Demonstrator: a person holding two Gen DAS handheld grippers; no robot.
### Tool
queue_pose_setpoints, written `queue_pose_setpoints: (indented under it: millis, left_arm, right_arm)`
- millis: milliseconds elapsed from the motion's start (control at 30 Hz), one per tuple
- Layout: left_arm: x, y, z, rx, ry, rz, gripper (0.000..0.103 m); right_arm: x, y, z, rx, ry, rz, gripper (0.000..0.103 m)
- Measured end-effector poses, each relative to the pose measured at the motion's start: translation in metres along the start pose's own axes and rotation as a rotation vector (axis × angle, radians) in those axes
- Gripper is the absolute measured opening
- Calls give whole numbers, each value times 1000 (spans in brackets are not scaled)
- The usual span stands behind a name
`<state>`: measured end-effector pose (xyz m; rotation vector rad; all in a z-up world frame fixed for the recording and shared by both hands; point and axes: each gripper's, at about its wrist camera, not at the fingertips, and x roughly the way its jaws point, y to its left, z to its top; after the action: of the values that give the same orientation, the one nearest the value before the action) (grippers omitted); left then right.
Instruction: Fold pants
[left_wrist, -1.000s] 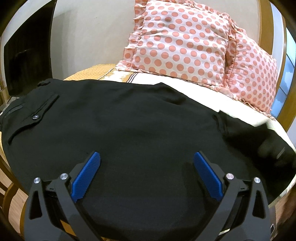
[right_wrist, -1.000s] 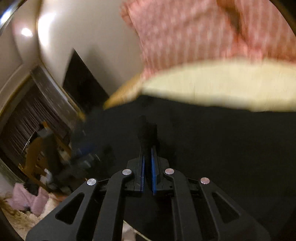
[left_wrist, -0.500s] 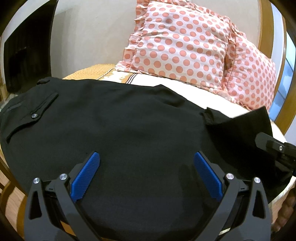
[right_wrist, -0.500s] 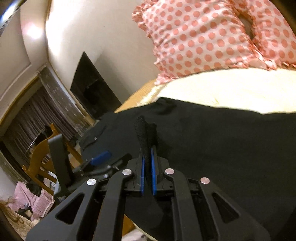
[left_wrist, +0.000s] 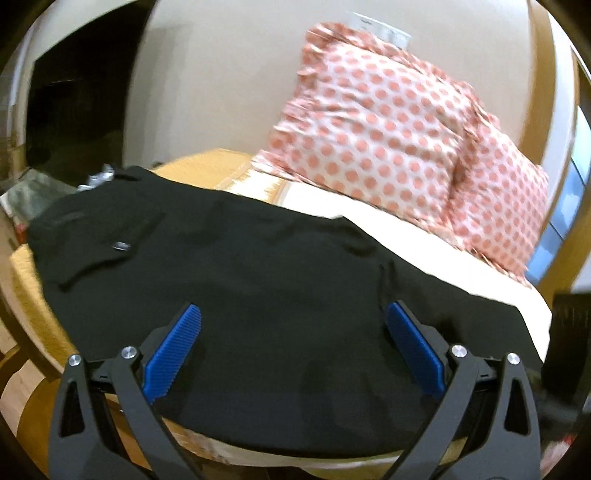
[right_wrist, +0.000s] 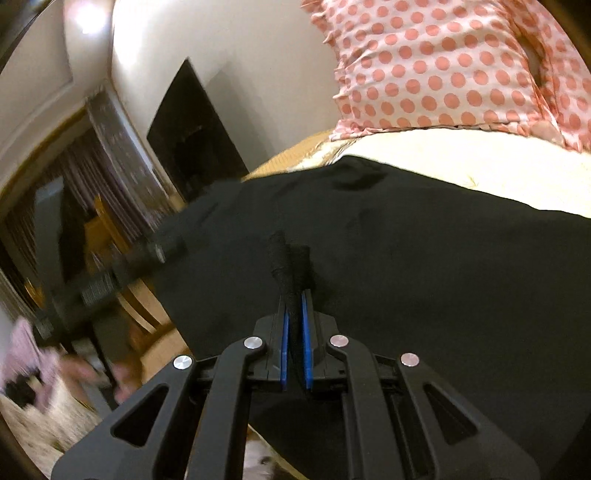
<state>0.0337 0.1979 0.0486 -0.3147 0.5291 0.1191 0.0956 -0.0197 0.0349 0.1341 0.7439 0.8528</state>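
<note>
In the left wrist view, the left gripper (left_wrist: 293, 350) hung wide open and empty above the black pants (left_wrist: 258, 280), spread across the bed (left_wrist: 443, 254). In the right wrist view, the right gripper (right_wrist: 294, 325) pinched a bunched fold of the pants (right_wrist: 424, 266), apparently mid-fold; next, the left likely needed its own grip.

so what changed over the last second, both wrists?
The right gripper carried its pinched fold of the pants across; the pant end raised at the right of the left view half a second ago now lies flat. The left gripper pulled back and its view swung: more bed edge shows. Unchanged: right jaws shut on fabric, left jaws open and empty, pillows in place.
</note>
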Motion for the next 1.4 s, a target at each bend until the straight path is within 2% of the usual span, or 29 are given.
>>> queue_pose_setpoints:
  millis: [67,133,167,200,267,367,433,533,800,1033,1200,1267,1333,1400]
  left_arm:
    - [-1,14,4,-42,-7,26,101]
    - [-3,28,7,-82,-15,54,101]
    - [-6,36,9,-104,-25,71,101]
    - [-10,44,11,-122,-36,86,101]
    - [-16,58,13,-152,-56,114,101]
    - [-27,81,15,-210,-77,144,101]
    - [-32,97,15,-255,-79,144,101]
    - [-35,118,14,-316,-67,153,101]
    - [-19,159,19,-436,4,103,100]
    - [-2,170,28,-455,37,128,100]
    - [5,176,34,-459,43,104,100]
    - [5,175,33,-453,39,102,96]
    - [3,172,29,-453,43,93,84]
    - [1,172,27,-459,49,80,77]
  right_arm:
    - [5,8,-8,-65,24,-55,12]
    - [4,17,-11,-122,27,-53,35]
    - [2,26,-11,-162,43,-33,58]
    - [0,31,-12,-179,45,-14,66]
    - [-14,43,-9,-234,-19,15,66]
    - [-20,44,3,-261,-111,-93,66]
    - [-11,34,9,-214,-89,-142,65]
    - [18,19,6,-170,46,-226,65]
    - [18,18,-2,-167,43,-205,67]
    - [16,19,0,-172,44,-202,68]
    - [18,24,-2,-204,49,-202,77]
    - [18,27,-4,-225,45,-218,77]
    - [17,24,-4,-209,42,-203,77]
    - [16,23,-4,-203,42,-195,77]
